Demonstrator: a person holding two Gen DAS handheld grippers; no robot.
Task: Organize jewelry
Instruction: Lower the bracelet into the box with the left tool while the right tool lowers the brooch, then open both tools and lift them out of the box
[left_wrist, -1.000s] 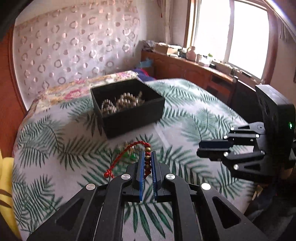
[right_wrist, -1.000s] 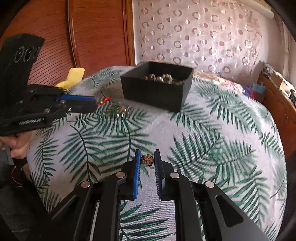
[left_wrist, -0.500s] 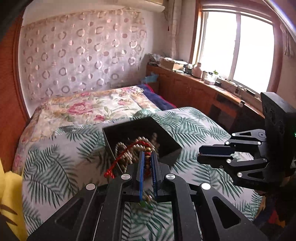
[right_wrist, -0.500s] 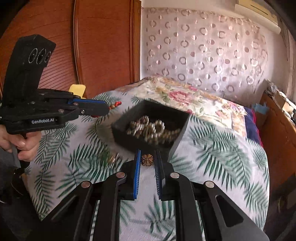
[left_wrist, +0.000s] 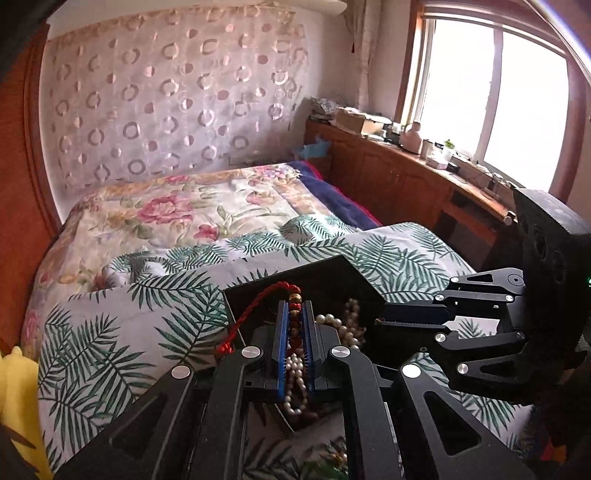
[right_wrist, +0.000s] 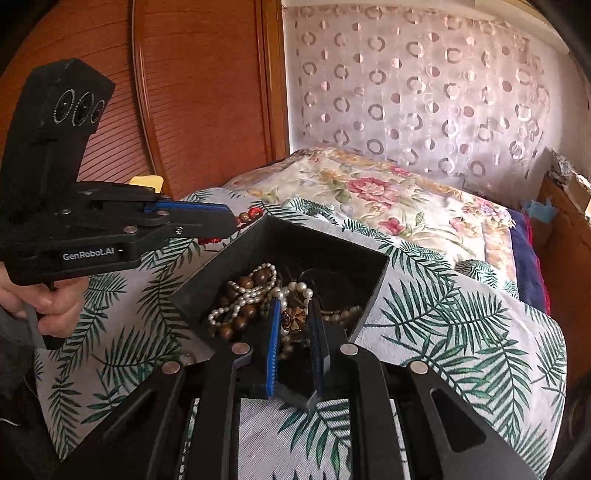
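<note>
1. Both grippers have moved from over the palm-leaf bedspread (right_wrist: 443, 325) to above the black square box (right_wrist: 373, 273), which was farther off a second ago.
2. Left gripper (left_wrist: 294, 314) is clamped on a red cord bracelet with gold and red beads (left_wrist: 258, 306), which rises between the blue pads.
3. Right gripper (right_wrist: 293, 314) pinches a small bronze flower-shaped ornament (right_wrist: 293, 318) at its fingertips, over the box's pearl strands and brown beads (right_wrist: 243, 295).

Red-corded bead bracelet (left_wrist: 293, 317) and bronze flower charm (right_wrist: 293, 318) hang above the seemingly bead-filled black box (right_wrist: 334, 251).
</note>
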